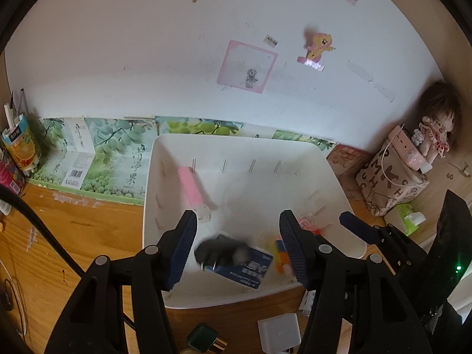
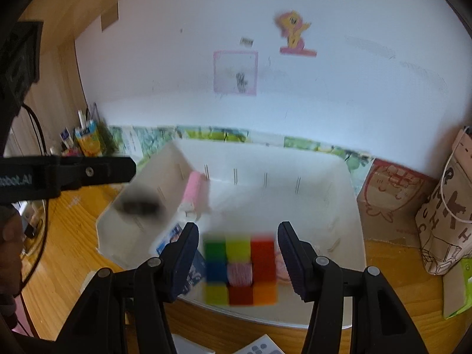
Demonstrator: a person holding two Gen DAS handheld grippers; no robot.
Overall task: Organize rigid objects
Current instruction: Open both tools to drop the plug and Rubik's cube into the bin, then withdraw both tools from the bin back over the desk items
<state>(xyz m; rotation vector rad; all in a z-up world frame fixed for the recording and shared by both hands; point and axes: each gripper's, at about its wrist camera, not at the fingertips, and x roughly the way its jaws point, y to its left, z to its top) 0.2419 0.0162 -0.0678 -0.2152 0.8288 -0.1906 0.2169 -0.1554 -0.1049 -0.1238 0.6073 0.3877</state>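
A white bin stands on the wooden desk; it also shows in the right wrist view. My left gripper is open above the bin's near side. A blurred black object is in the air between its fingers, over a blue card box. It shows as a dark smear in the right wrist view. My right gripper is open over the bin's near edge. A blurred Rubik's cube is between its fingers, touching neither. A pink tube leans in the bin.
A white adapter and a green bottle lie on the desk in front of the bin. A patterned bag with a doll stands at the right. A juice carton stands far left. A remote lies near.
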